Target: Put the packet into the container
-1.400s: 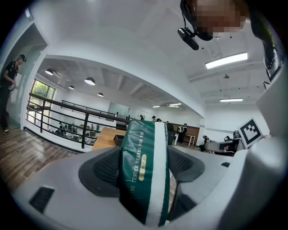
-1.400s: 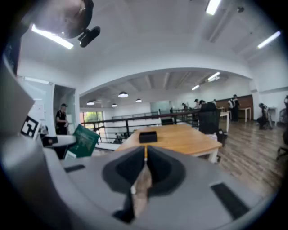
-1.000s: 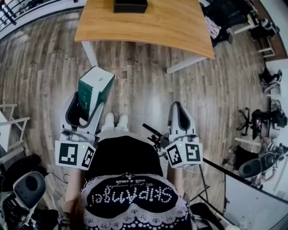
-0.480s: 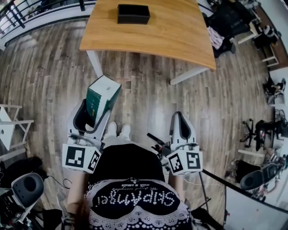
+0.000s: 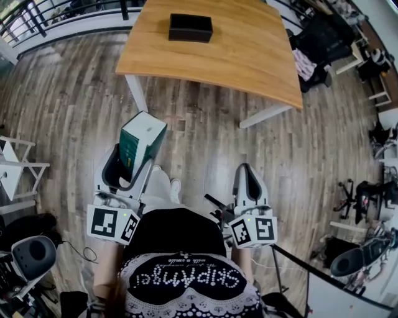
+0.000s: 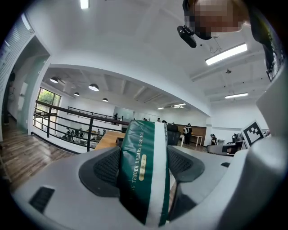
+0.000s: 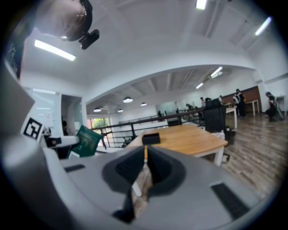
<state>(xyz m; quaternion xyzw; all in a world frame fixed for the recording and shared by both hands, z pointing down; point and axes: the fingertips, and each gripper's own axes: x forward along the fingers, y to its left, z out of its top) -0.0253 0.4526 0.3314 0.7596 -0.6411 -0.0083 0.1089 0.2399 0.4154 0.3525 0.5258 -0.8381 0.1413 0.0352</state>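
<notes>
A green and white packet point(image 5: 142, 141) stands upright in my left gripper point(image 5: 127, 163), whose jaws are shut on its lower part. In the left gripper view the packet point(image 6: 143, 173) fills the gap between both pads. The black container point(image 5: 190, 27) sits on the wooden table point(image 5: 249, 56) ahead, well beyond both grippers. My right gripper point(image 5: 249, 179) hangs over the floor at the right, jaws shut with nothing in them. From the right gripper point(image 7: 145, 156) view I see the container point(image 7: 150, 138) on the table point(image 7: 193, 137) and the packet point(image 7: 87, 140) at the left.
The table has white legs point(image 5: 135, 92) on a wood-plank floor point(image 5: 68, 105). A railing point(image 5: 56, 12) runs at the back left. A white rack point(image 5: 15, 168) stands left, an office chair point(image 5: 31, 256) lower left, and dark chairs and clutter point(image 5: 367, 186) at the right.
The table and container have come further into view and closer, as the person walks toward them. The left gripper still carries the packet. The right gripper stays shut and empty.
</notes>
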